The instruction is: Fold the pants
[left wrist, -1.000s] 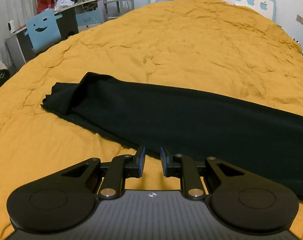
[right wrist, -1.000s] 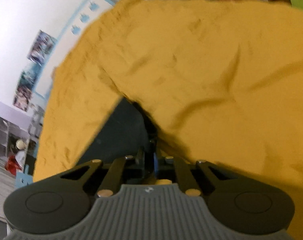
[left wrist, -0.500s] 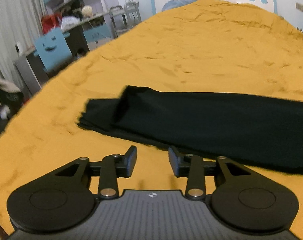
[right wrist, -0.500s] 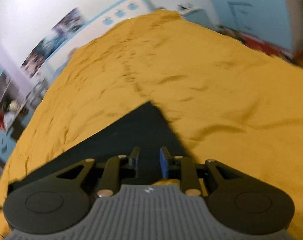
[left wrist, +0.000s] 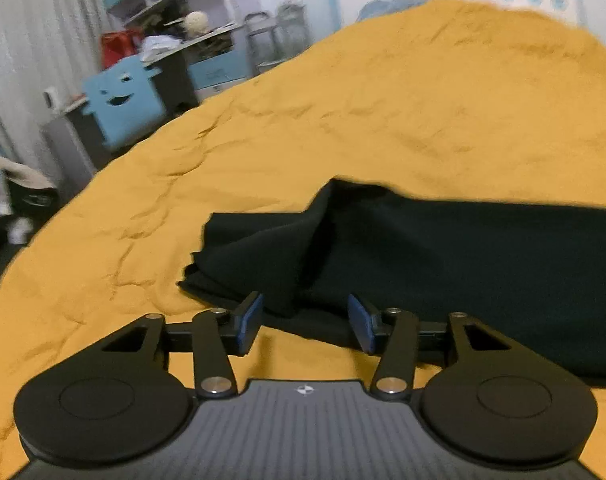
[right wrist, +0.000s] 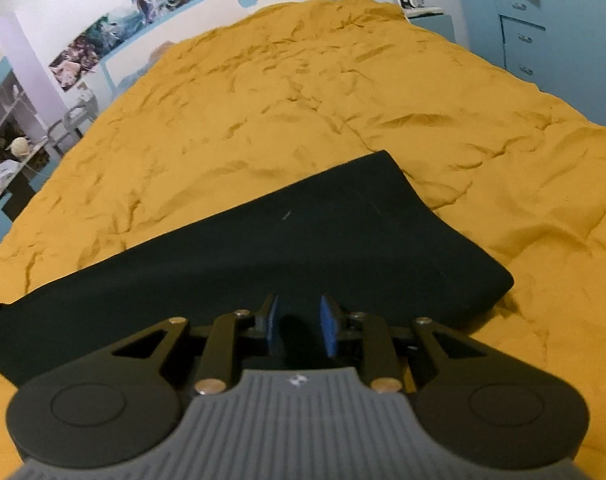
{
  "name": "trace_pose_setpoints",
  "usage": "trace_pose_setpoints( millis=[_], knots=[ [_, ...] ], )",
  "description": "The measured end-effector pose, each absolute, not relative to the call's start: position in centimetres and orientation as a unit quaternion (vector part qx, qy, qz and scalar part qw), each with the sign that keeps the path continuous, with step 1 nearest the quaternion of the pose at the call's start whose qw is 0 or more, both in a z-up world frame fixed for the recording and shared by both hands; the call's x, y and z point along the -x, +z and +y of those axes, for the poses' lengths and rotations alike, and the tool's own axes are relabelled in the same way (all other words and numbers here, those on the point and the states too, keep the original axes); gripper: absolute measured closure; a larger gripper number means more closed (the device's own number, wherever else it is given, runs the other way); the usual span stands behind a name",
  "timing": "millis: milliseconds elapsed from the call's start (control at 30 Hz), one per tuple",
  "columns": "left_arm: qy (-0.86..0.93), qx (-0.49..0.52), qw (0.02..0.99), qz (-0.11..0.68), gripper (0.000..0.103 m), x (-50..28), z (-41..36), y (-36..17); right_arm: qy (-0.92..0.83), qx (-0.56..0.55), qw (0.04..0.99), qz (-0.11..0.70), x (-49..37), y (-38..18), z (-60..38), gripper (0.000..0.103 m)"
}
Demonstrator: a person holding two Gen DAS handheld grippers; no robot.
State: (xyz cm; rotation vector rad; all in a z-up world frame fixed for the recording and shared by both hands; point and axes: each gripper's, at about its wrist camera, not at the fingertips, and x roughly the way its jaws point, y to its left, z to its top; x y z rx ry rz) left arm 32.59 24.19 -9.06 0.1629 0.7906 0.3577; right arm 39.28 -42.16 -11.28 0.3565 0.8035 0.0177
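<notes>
Black pants [left wrist: 443, 264]: lying as a long dark band across the wrinkled orange bedcover [left wrist: 343, 120], running off the right edge of the left wrist view so that their far end is being cut off there. The end nearest the left tongs [left wrist: 305, 322] is bunching up into a raised fold just ahead of the fingertips; the cloth is so dark that seams, waistband and leg openings are hard to make out, and which end of the garment this is cannot be told.

Left tongs: jaws standing apart and closing at this moment, with nothing pressed between the blue pads [left wrist: 249, 322]. The near hem of the pants is showing in the gap beyond the tips, untouched as far as can be seen.

Right tongs [right wrist: 299, 324]: jaws slightly parted and gripping nothing. Black cloth is filling the view directly ahead of and beneath the fingertips, so whether the tips are touching it cannot be told. In this view the pants [right wrist: 263, 248] are ending in a smooth rounded edge ahead and to the right of the tongs, and their other end is trailing out of sight at the lower left.

Blue smiley-face panel [left wrist: 121, 104]: standing beyond the bed's edge, far ahead and to the left of the left tongs, blurred.
</notes>
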Motion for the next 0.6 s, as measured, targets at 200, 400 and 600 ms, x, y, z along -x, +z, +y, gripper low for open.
trace_pose_setpoints(
  millis=[200,400,600],
  knots=[
    [0.193,-0.058,0.908,0.369,0.103,-34.2,27.2,-9.3,0.002,-0.122,0.913,0.389,-40.0,-11.2,-41.5,0.082],
    [0.2,-0.047,0.915,0.348,0.103,-36.5,31.1,-6.2,-0.015,-0.102,0.912,0.398,-41.5,-11.7,-41.2,0.082],
    [0.093,-0.034,0.927,0.361,0.054,-35.3,30.4,-5.2,-0.019,-0.076,0.914,0.398,-42.4,-12.0,-40.5,0.08]
  ],
)
